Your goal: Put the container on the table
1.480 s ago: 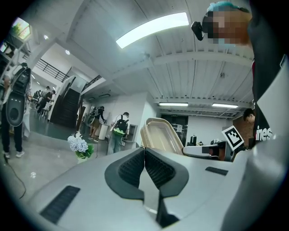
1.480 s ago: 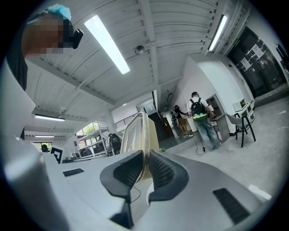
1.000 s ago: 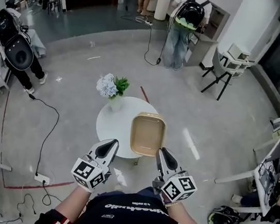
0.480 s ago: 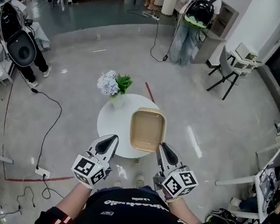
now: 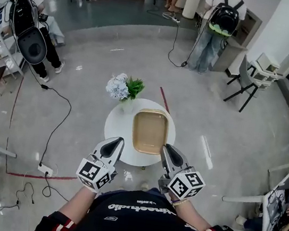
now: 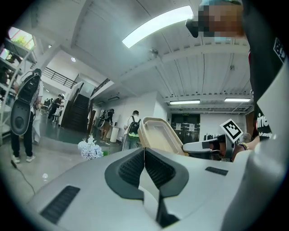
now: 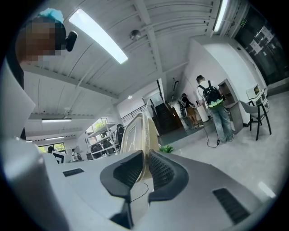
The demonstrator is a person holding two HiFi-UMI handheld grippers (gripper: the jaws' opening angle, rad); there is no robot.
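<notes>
A tan rectangular container (image 5: 150, 131) hangs over the round white table (image 5: 116, 129), open side up. My right gripper (image 5: 167, 151) is shut on its near right rim; the right gripper view shows that rim (image 7: 137, 131) pinched edge-on between the pads of the right gripper (image 7: 145, 164). My left gripper (image 5: 114, 144) floats to the left of the container, apart from it. The left gripper (image 6: 144, 155) has its pads pressed together with nothing between them, and the container (image 6: 158, 133) shows beyond it. Whether the container touches the table I cannot tell.
A vase of white flowers with green leaves (image 5: 124, 89) stands at the table's far left edge. A black cable and power strip (image 5: 45, 169) lie on the floor at left. People with backpacks (image 5: 221, 19) stand farther off, and a folding chair (image 5: 249, 82) is at right.
The container, held in the right gripper, has shifted from overhanging the table's right edge to sitting over its middle right. Both grippers came forward with it.
</notes>
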